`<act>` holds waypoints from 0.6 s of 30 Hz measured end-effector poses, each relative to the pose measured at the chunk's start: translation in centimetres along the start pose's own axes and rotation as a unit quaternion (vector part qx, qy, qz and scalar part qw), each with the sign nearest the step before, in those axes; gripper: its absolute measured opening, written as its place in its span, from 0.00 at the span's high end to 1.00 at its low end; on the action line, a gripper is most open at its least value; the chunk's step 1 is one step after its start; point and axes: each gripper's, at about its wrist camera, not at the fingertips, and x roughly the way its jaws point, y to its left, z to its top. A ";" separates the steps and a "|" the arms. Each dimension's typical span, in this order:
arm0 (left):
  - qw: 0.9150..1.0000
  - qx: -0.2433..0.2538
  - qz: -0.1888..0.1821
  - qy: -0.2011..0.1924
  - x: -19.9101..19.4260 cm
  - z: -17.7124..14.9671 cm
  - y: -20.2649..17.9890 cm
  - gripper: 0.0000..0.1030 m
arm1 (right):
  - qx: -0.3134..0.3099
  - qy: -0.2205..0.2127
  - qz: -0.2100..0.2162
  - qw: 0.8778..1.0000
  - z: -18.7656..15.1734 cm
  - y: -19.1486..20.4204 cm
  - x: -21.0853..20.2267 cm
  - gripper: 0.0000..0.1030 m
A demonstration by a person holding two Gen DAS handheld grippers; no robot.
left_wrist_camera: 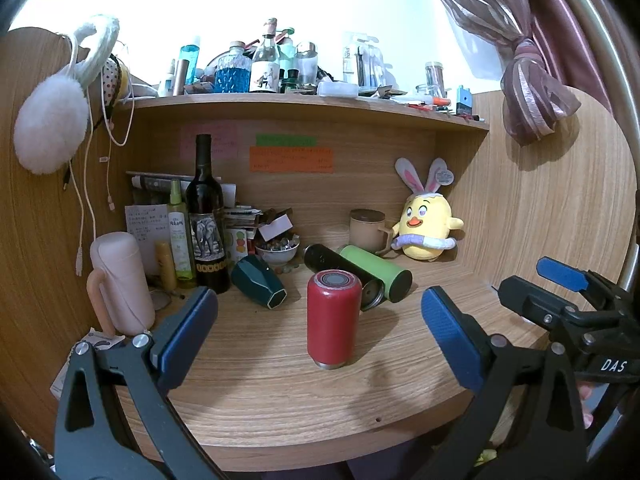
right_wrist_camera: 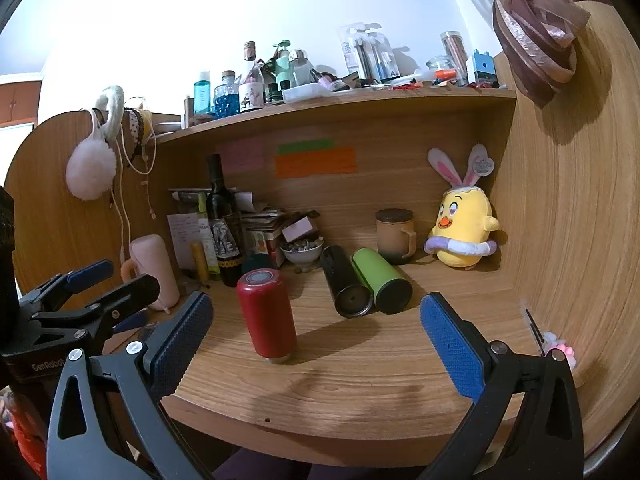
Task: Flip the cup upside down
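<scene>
A red cup (left_wrist_camera: 334,320) stands on end at the centre of a wooden desk (left_wrist_camera: 280,392), its metal-rimmed mouth down against the wood and its ringed base facing up. The left gripper (left_wrist_camera: 320,336) frames the cup in the lower half of the left wrist view, blue pads (left_wrist_camera: 186,336) spread wide to either side and touching nothing. In the right wrist view the right gripper (right_wrist_camera: 316,340) is likewise spread wide and empty across the bottom of the frame, with the red cup (right_wrist_camera: 266,314) left of centre, just beyond its left pad. The left gripper (right_wrist_camera: 86,280) also shows at that frame's left edge.

Behind the cup, toward the middle of both frames, a black tumbler (left_wrist_camera: 340,276) and a green tumbler (left_wrist_camera: 376,276) lie on their sides, touching along their length. A dark teal cup (left_wrist_camera: 259,282) lies tipped over left of them. A beige mug (left_wrist_camera: 368,230) stands upright near the back panel, beside a yellow chick plush (left_wrist_camera: 428,224) with rabbit ears at right. A wine bottle (left_wrist_camera: 206,220) rises at left, and a pink flask (left_wrist_camera: 120,280) stands by the lower-left edge.
</scene>
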 end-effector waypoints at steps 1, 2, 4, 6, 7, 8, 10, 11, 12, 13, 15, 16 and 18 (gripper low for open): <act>1.000 0.001 0.001 -0.001 0.0 0.0 0.0 0.00 | -0.001 0.000 0.000 1.000 0.0 0.0 0.0 0.00; 1.000 0.001 0.001 -0.002 0.0 0.0 0.0 0.00 | -0.002 0.001 0.001 1.000 0.0 0.1 0.0 0.00; 1.000 0.000 -0.001 -0.002 0.0 0.0 0.0 0.00 | -0.003 0.001 -0.001 1.000 0.0 0.1 0.0 0.00; 1.000 -0.001 -0.003 -0.002 -0.1 0.0 0.0 0.00 | -0.003 0.002 0.000 1.000 0.0 0.1 0.0 0.00; 1.000 -0.002 -0.002 -0.003 -0.1 0.0 -0.1 0.00 | -0.003 0.002 0.001 1.000 -0.1 0.1 0.0 0.00; 1.000 -0.001 -0.001 -0.003 -0.1 0.0 -0.1 0.00 | -0.004 0.001 0.000 1.000 -0.1 0.2 0.0 0.00; 1.000 -0.001 -0.001 -0.003 -0.2 0.0 0.0 0.00 | -0.004 0.001 -0.002 1.000 -0.1 0.2 0.0 0.00; 1.000 -0.002 -0.001 -0.003 -0.2 0.0 0.0 0.00 | -0.004 0.001 -0.002 1.000 -0.1 0.2 0.0 0.00; 1.000 -0.003 -0.001 -0.003 -0.2 0.0 0.0 0.00 | -0.003 0.001 -0.001 1.000 -0.1 0.1 0.0 0.00; 1.000 -0.004 -0.001 -0.004 -0.3 0.0 0.0 0.00 | -0.003 0.001 0.000 1.000 -0.1 0.1 0.0 0.00; 1.000 -0.005 -0.001 -0.003 -0.3 0.0 0.0 0.00 | -0.004 0.001 -0.001 1.000 -0.1 0.1 0.0 0.00; 1.000 -0.005 -0.001 -0.003 -0.3 0.0 0.1 0.00 | -0.004 0.001 -0.001 1.000 0.0 0.1 -0.1 0.00; 1.000 -0.005 -0.002 -0.003 -0.3 0.0 0.1 0.00 | -0.004 0.000 -0.002 1.000 0.0 0.1 -0.1 0.00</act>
